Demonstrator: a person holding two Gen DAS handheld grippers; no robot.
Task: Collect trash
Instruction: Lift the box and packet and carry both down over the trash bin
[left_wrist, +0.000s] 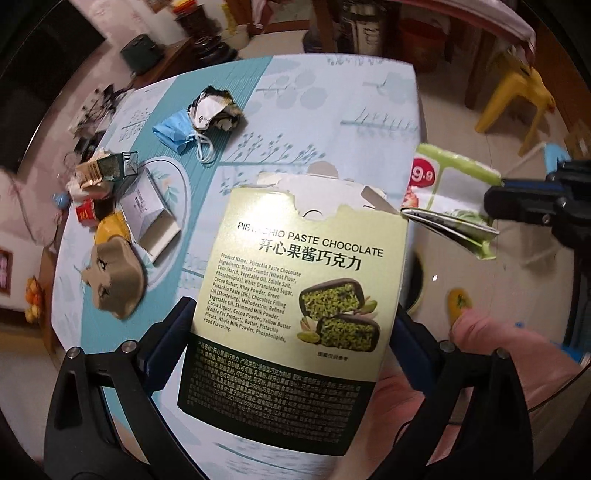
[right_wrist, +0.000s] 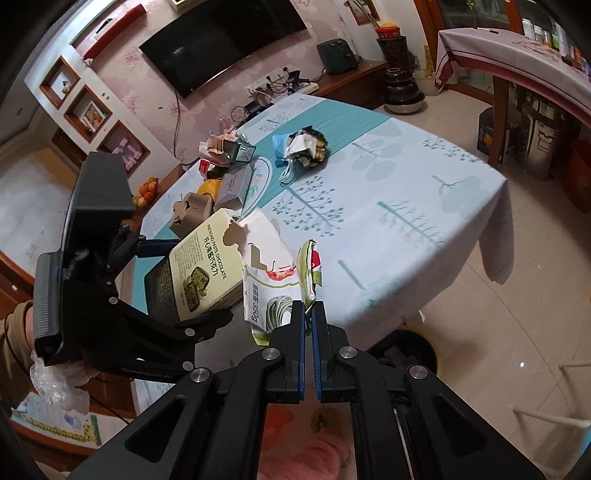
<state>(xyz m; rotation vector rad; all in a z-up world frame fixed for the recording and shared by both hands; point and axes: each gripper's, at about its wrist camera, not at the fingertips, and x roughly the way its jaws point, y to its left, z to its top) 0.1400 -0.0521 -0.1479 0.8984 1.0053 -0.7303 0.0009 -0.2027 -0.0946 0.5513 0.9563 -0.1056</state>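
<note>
My left gripper (left_wrist: 291, 332) is shut on a torn pistachio chocolate box (left_wrist: 295, 288), held upright above the table's near edge; the box also shows in the right wrist view (right_wrist: 207, 273). My right gripper (right_wrist: 307, 314) is shut on a green and white noodle wrapper (right_wrist: 280, 295), held just right of the box; the wrapper shows in the left wrist view (left_wrist: 450, 195). More trash lies on the table: a blue face mask (left_wrist: 177, 133) with a crumpled wrapper (left_wrist: 218, 110), a small carton (left_wrist: 110, 170), a grey open box (left_wrist: 151, 214), and a brown paper piece (left_wrist: 114, 284).
The table (right_wrist: 388, 192) has a light blue patterned cloth. A dark round bin (right_wrist: 406, 350) stands on the floor below its near edge. A yellow stool (left_wrist: 517, 96) stands to the right. A TV and a sideboard are behind the table.
</note>
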